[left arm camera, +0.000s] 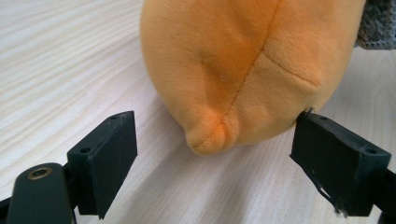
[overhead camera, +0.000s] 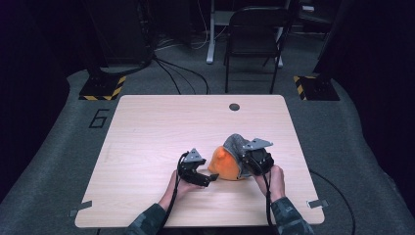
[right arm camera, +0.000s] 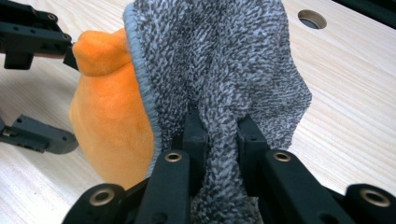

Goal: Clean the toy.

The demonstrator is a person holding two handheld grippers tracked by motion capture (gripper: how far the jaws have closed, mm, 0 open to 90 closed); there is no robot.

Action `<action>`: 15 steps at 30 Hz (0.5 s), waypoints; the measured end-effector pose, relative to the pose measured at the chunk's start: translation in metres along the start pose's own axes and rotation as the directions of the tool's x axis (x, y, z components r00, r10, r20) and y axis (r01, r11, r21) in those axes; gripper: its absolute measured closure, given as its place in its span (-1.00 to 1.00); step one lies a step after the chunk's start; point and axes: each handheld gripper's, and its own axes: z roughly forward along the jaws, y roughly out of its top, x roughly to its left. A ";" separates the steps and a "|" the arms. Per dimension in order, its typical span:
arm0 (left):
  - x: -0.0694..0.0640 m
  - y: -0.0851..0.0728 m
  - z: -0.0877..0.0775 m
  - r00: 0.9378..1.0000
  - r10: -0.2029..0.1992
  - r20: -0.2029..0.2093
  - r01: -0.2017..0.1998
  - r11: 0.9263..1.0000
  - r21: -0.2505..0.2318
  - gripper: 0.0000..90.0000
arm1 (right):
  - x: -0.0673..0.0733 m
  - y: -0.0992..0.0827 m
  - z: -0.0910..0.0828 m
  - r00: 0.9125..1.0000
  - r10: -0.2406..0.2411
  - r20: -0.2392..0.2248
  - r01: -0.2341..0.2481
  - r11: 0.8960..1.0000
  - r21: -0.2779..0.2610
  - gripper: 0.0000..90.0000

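An orange plush toy (overhead camera: 224,165) lies on the wooden table (overhead camera: 171,127), near the front middle. A grey knit cover (overhead camera: 236,145) is pulled over its right part. My left gripper (overhead camera: 208,178) is open at the toy's left end. In the left gripper view the plush (left arm camera: 243,60) bulges between the two black pads (left arm camera: 109,158), which stand apart from it or just brush it on the right. My right gripper (right arm camera: 219,135) is shut on a pinched fold of the grey knit (right arm camera: 224,60), with the orange plush (right arm camera: 112,121) showing to the left of it.
A round cable hole (overhead camera: 234,106) sits at the table's far edge. Behind the table stand a black folding chair (overhead camera: 254,39) and two striped stand bases (overhead camera: 103,88). Bare tabletop stretches to the left and behind the toy.
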 end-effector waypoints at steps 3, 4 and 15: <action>-0.002 0.000 0.003 1.000 0.017 0.015 -0.016 1.000 -0.005 -0.65 | 0.000 -0.001 0.000 1.000 -0.002 0.001 0.002 1.000 0.000 0.74; -0.004 0.000 0.004 1.000 0.028 0.014 -0.028 1.000 -0.010 -0.57 | -0.001 -0.001 0.001 1.000 -0.001 0.000 0.001 1.000 0.001 0.74; -0.010 0.000 0.008 0.999 0.051 -0.006 -0.052 0.997 -0.051 0.29 | -0.003 -0.002 0.000 1.000 0.016 0.005 -0.016 1.000 0.002 0.74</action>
